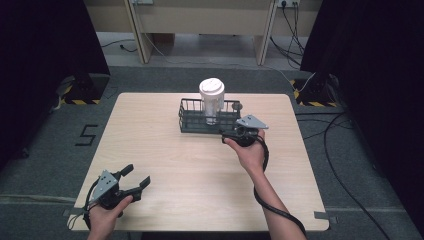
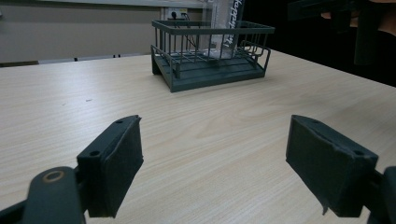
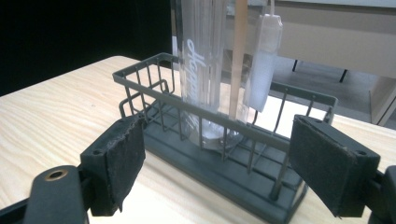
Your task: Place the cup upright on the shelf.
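Showing: a person at a pale wooden table (image 1: pixel 200 175), a hand-held gripper in each hand, seen from above and along each gripper's jaws.
Table: mostly bare wood; a dark wire basket (image 1: pixel 192 120) sits toward its far edge, near the middle.
Basket: rectangular, open-topped, with thin bars for walls; in the right gripper view it lies just beyond the jaws.
Bottle: a clear bottle (image 3: pixel 205 70) with a white lid (image 1: pixel 211 86) stands upright inside the basket, at about its middle, rising well above the rim; pale lettering runs down its side.
Right gripper (image 1: pixel 236 133): held just beside the basket's near right corner, jaws spread wide with nothing between them; its black pads (image 3: pixel 119 163) frame the basket wall and the bottle behind it.
Left gripper (image 1: pixel 135 181): at the table's near left corner, well apart from the basket, jaws also spread wide and empty.
Progress: judging by this, the bottle is already placed in the basket, or is about to be lifted out; I cannot tell which. Neither gripper touches it.
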The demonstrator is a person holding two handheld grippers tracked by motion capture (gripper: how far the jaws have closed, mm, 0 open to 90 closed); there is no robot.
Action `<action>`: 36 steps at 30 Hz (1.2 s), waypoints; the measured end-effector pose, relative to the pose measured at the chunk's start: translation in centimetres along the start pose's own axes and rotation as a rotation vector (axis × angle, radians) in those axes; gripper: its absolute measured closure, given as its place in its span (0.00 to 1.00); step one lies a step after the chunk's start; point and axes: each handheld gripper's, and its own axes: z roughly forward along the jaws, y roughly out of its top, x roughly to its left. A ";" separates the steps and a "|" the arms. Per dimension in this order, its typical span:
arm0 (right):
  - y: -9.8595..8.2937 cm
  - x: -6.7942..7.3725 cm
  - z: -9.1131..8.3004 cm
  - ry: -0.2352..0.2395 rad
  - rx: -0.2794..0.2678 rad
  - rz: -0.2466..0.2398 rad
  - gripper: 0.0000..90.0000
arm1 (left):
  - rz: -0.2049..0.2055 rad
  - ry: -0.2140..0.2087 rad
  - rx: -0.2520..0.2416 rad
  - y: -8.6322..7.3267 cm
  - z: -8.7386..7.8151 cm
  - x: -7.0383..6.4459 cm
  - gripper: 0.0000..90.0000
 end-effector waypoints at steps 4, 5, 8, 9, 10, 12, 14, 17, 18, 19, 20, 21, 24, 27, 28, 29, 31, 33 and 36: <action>-0.6 -0.1 -0.8 -0.004 0.006 -0.001 0.22 | 0.001 0.001 0.001 0.0 0.0 0.0 0.20; -0.7 -0.2 -1.0 -0.004 0.006 0.000 0.22 | 0.001 0.001 0.000 0.0 0.0 0.0 0.20; -1.2 -0.3 -1.6 -0.007 0.010 -0.004 0.22 | 0.001 0.001 0.002 0.0 0.0 0.0 0.20; -1.4 -0.3 -1.7 -0.006 0.010 -0.001 0.22 | 0.001 0.001 0.002 0.0 0.0 0.0 0.20; -1.4 -0.3 -1.7 -0.006 0.010 -0.001 0.22 | 0.001 0.001 0.002 0.0 0.0 0.0 0.20; -1.7 -0.5 -2.2 -0.009 0.013 0.001 0.22 | 0.001 0.001 0.003 0.0 0.0 0.0 0.20; -2.0 -0.6 -2.7 -0.014 0.014 0.000 0.22 | 0.001 0.002 0.003 0.0 0.0 0.0 0.20; -2.5 -0.7 -3.4 -0.017 0.018 -0.003 0.22 | 0.000 0.003 0.002 0.0 0.0 0.0 0.20; -2.6 -0.8 -3.6 -0.019 0.020 -0.002 0.22 | 0.000 0.003 0.002 0.0 0.0 0.0 0.20; -2.8 -0.9 -3.9 -0.021 0.025 -0.002 0.22 | -0.001 0.003 0.002 0.0 0.0 0.0 0.20; -3.0 -1.0 -4.1 -0.024 0.023 0.001 0.21 | -0.001 0.003 0.002 -0.1 0.0 0.0 0.20; -3.2 -1.1 -4.4 -0.027 0.027 0.003 0.22 | -0.001 0.003 0.003 0.0 0.0 0.0 0.20; -3.7 -1.4 -5.0 -0.037 0.029 0.007 0.21 | 0.000 0.003 0.004 -0.1 0.0 0.0 0.20; -3.9 -1.6 -5.4 -0.042 0.029 0.006 0.21 | 0.000 0.003 0.004 -0.1 0.0 0.0 0.20; -4.0 -1.8 -5.7 -0.045 0.031 0.006 0.21 | -0.001 0.004 0.004 -0.1 0.0 0.0 0.20; -4.2 -2.0 -6.1 -0.049 0.032 0.007 0.21 | -0.001 0.005 0.004 -0.1 -0.1 0.0 0.20; -4.3 -2.2 -6.4 -0.054 0.034 0.005 0.21 | -0.001 0.005 0.004 -0.1 0.0 0.0 0.20; -4.6 -2.4 -6.9 -0.059 0.037 0.002 0.21 | -0.001 0.005 0.004 -0.1 0.0 0.0 0.20; -5.1 -2.7 -7.4 -0.071 0.043 0.003 0.21 | -0.001 0.004 0.005 -0.1 0.0 -0.1 0.20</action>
